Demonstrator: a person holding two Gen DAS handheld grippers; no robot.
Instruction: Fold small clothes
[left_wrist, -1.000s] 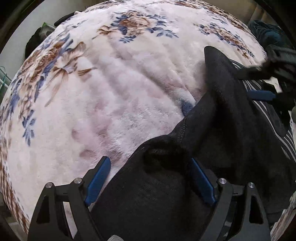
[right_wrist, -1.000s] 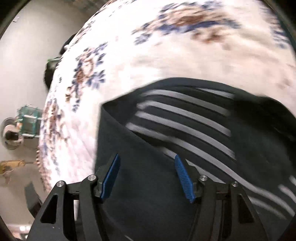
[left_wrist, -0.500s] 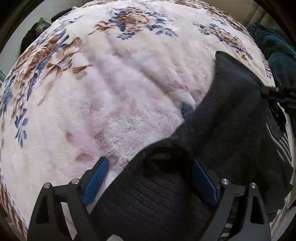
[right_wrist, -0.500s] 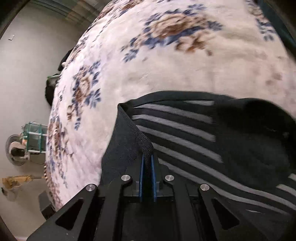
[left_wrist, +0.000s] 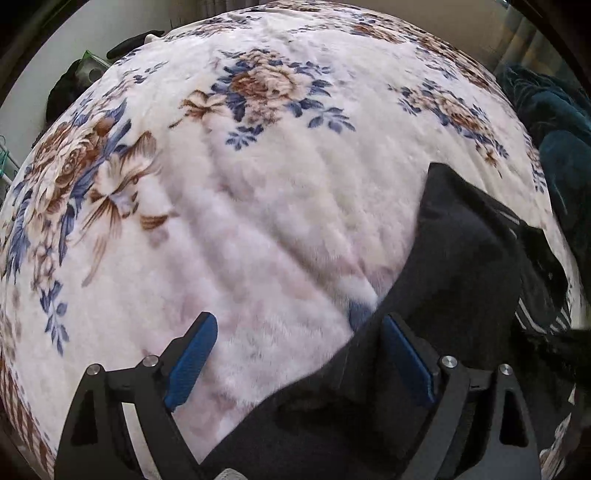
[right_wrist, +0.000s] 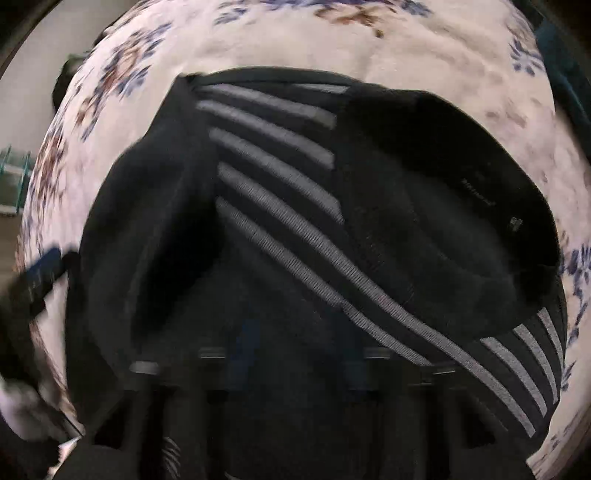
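While the left tongs (left_wrist: 299, 354) stand released at lower frame, now off the black cloth (left_wrist: 461, 266), the right tongs (right_wrist: 295, 369), blurred at bottom, have clenched on its edge and dragged it over the bed (left_wrist: 258, 203), starting a fold.

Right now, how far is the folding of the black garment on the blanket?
Early. Done: one flap of the black garment lies folded over its grey stripes, on the floral blanket. In hand: the right gripper is shut over the fabric, though blur hides what it pinches; the left gripper is open at the garment's edge. Left: further folds; the shape is not yet compact.
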